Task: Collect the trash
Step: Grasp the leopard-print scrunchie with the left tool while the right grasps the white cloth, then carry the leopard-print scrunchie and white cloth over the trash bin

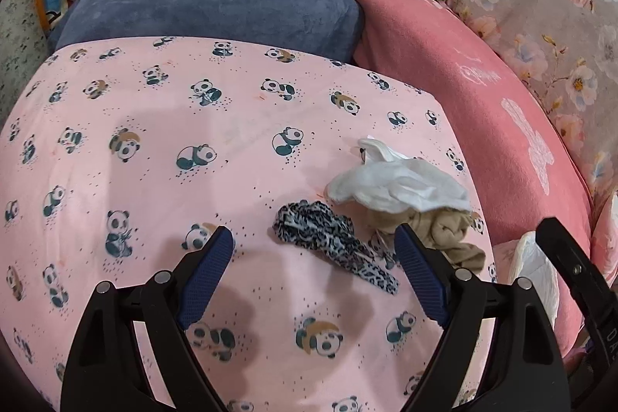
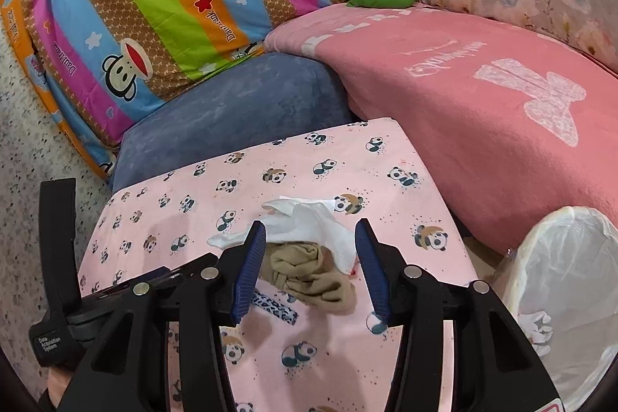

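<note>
Both tongs [image 1: 314, 250] [image 2: 311, 244] wide, empty.

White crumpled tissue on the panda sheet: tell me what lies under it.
The white crumpled tissue partly covers a bunched tan cloth, whose lower part sticks out. Whatever else lies beneath is hidden.

Left gripper [image 1: 314, 250] with black plastic arms, ribbed blue finger pads [image 1: 208, 273], round silver screws at the joints, right gripper [image 2: 311, 242] built alike, black strap [image 2: 58, 296] printed "Data Acquisition System" in white
</note>
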### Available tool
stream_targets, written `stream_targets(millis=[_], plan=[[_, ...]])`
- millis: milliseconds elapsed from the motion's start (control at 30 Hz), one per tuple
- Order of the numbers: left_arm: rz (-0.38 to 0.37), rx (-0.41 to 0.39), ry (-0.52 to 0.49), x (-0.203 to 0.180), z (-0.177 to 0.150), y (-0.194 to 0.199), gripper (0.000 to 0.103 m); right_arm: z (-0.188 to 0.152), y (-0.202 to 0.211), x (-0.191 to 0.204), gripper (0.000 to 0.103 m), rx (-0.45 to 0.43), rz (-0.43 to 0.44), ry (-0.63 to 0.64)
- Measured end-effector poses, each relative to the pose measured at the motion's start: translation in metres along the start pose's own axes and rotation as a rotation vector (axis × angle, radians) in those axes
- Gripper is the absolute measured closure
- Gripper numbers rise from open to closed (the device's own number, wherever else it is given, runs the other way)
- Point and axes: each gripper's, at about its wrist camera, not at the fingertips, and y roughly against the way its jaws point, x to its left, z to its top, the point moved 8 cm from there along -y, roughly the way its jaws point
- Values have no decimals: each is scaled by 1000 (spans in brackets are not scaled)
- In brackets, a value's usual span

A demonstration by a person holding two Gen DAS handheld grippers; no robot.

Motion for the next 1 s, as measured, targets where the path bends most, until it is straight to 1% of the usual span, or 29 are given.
stream_targets(millis=[67,167,233,267,300,333,367,400,433,533,700,867,1000], plan=[[-3,7,-3,0,2,-6,23,4,-14,4,56,13,3,1],[-16,25,-2,1,3,-15,28,6,-33,9,58,39,-1,2],[-27,41,3,2,3,-20,35,5,-43,10,63,61,2,-2],[-31,49,5,2,2,-23,36,3,-49,10,65,82,4,-4],[-35,56,8,3,0,-25,38,1,-52,10,69,94,7,-5],[-41,63,10,3,-1,-28,43,-1,-56,10,75,106,8,-5],[-49,69,10,3,-3,-29,45,-5,-59,10,78,121,5,2],[-55,78,8,3,-5,-31,50,-8,-59,11,85,127,4,13],[-57,84,6,3,-6,-33,55,-9,-61,11,89,131,4,16],[-60,87,6,6,-9,-34,62,-19,-57,12,95,146,16,26],[-67,83,-14,2,-13,-27,74,-31,-45,15,96,131,36,29],[-74,61,-34,-6,-16,-11,77,-29,-16,21,97,74,53,31],[-88,33,-46,-12,-17,8,79,-19,14,21,97,14,60,26]])
